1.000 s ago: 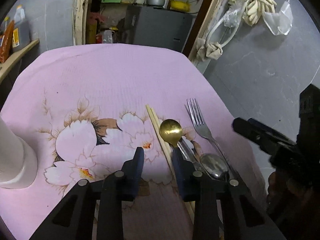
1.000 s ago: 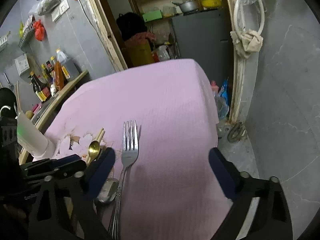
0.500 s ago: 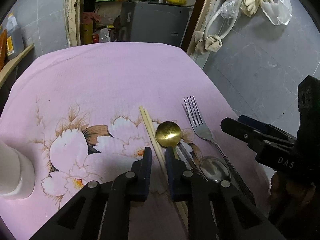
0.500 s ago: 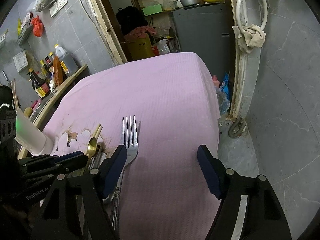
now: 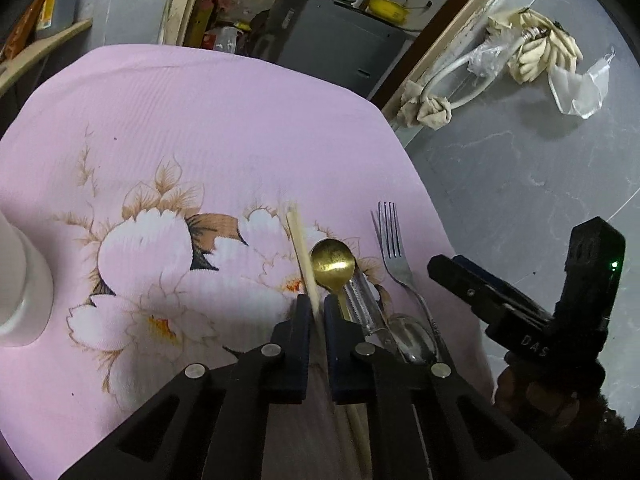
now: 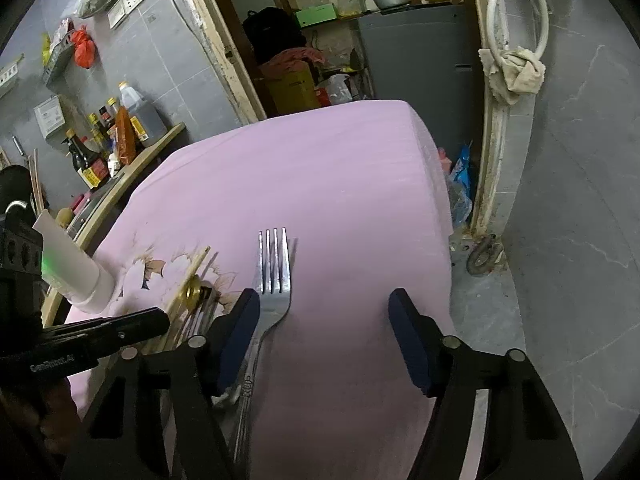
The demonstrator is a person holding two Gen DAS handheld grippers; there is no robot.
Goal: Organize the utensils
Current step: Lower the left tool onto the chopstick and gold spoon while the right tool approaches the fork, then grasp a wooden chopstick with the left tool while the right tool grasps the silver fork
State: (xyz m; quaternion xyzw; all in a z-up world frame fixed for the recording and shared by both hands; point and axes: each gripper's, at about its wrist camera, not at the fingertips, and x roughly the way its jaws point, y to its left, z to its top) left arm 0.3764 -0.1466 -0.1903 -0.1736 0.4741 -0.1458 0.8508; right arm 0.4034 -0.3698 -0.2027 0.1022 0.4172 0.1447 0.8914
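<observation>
From the left wrist, the left tool [image 5: 316, 314] has its dark blue pads drawn together on the pale wooden chopsticks [image 5: 301, 248], which run up between them across the pink flower-printed cloth on the worktop [image 5: 224, 128]. Just right of the chopsticks lies a gold-bowled spoon [image 5: 333, 265], then a clear-handled utensil whose kind cannot be told, then a steel spoon [image 5: 412, 336] close to the tool, and farthest right a steel fork [image 5: 394, 252] with its tines pointing away. A white cylindrical holder [image 5: 22, 292] stands well to the left of the chopsticks, at the picture's edge.

From the right wrist, the right tool [image 6: 324, 340] stands with its jaws apart and closing. The steel fork [image 6: 274, 276] lies by the left pad, its handle passing under that pad; whether the pad touches it cannot be told. Nothing is pressed between the pads. Left of the fork, the chopsticks [image 6: 196, 268] and gold spoon [image 6: 191, 293] show beside the black left tool [image 6: 160, 320].
</observation>
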